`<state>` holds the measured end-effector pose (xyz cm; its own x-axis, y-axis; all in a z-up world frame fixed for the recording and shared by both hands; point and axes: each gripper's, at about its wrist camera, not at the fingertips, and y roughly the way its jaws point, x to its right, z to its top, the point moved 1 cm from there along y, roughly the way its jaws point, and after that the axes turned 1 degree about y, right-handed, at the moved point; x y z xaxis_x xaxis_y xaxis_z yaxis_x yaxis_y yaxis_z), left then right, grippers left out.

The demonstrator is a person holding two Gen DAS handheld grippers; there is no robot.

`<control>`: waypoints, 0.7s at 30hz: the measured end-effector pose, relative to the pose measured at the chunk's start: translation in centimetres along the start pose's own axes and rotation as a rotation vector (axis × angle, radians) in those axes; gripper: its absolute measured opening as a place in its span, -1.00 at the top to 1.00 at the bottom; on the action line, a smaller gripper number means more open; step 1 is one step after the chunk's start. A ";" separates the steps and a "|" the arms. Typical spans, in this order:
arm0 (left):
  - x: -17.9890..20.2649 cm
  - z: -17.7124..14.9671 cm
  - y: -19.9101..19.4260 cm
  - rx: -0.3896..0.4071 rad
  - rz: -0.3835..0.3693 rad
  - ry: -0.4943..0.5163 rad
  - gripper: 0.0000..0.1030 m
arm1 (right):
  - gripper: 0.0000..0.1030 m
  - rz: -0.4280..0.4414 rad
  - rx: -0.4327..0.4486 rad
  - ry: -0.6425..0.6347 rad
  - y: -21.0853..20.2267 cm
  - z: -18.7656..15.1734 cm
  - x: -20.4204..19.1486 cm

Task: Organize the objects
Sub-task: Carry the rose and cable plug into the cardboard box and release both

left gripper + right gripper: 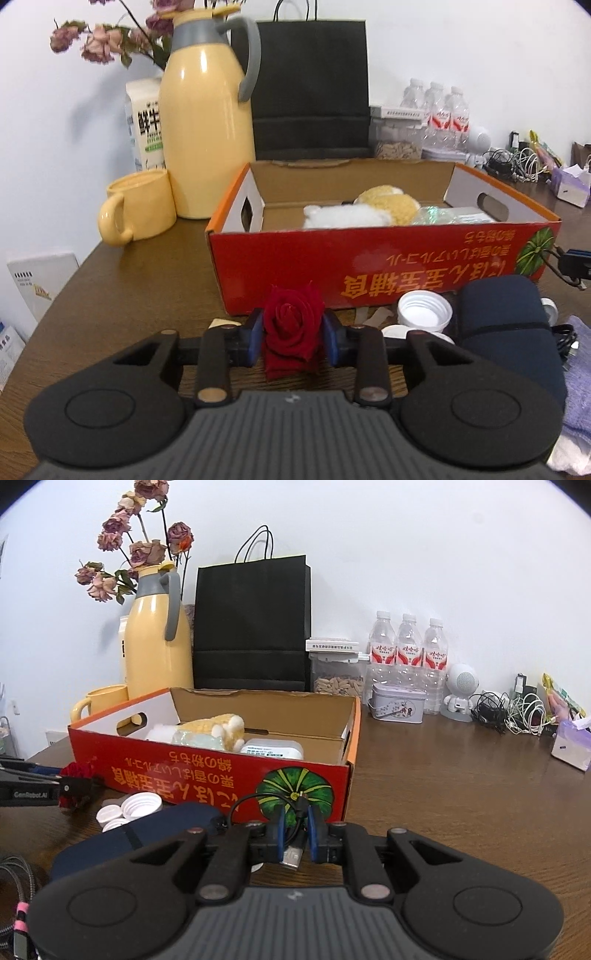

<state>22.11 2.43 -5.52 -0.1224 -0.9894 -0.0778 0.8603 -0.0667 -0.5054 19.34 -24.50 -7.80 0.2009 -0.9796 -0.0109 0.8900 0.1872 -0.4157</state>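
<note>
Left gripper (pixel 292 338) has its blue pads (pixel 256 334) pressed on either side of a red rose (pixel 291 328), clamped. The bloom faces up and toward the camera; its long axis runs roughly upright between the pads, with the lower petals hanging below them over the table (pixel 122 295). Rose sits just near of the red box (pixel 369 269), at its near-left corner.

Right gripper (pixel 295 829) is closed on a black cable (pixel 255 801). The cable's metal USB plug (pixel 291 858) hangs below the pads, pointing down and toward the camera; the cord loops up and left in front of the box's pumpkin print.

Box is open-topped, long axis left to right, holding a plush toy (pixel 384 208) and a white case (pixel 273 751).

White caps (pixel 424 310) lie on the table right of the rose, beside a navy pouch (pixel 502 321). Yellow jug (pixel 207 122) and mug (pixel 136 206) stand far left of the box; black bag (pixel 310 88) behind it.
</note>
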 end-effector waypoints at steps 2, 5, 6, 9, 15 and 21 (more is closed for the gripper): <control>0.1 0.0 -0.5 0.016 0.003 0.004 0.35 | 0.78 0.005 0.004 -0.001 -0.1 0.0 -0.1; -0.1 0.2 -1.3 0.049 0.010 -0.007 0.36 | 0.78 0.011 0.022 0.003 -0.5 0.1 0.0; -0.1 0.3 -1.7 0.064 0.012 -0.012 0.36 | 0.78 0.012 0.032 0.005 -0.7 0.2 0.0; -0.2 0.6 -3.3 0.127 0.033 -0.022 0.36 | 0.78 0.009 0.072 0.013 -1.7 0.5 0.2; 0.4 2.9 -5.0 0.227 0.036 0.014 0.36 | 0.78 0.038 0.128 0.002 -2.6 2.2 -0.1; 2.2 6.6 -5.3 0.309 0.020 0.055 0.35 | 0.78 0.059 0.186 -0.040 -2.2 5.6 -1.6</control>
<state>20.55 -0.26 2.67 -0.1237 -0.9830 -0.1358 0.9713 -0.0919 -0.2192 19.36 -22.95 -1.79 0.2680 -0.9634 0.0074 0.9357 0.2584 -0.2401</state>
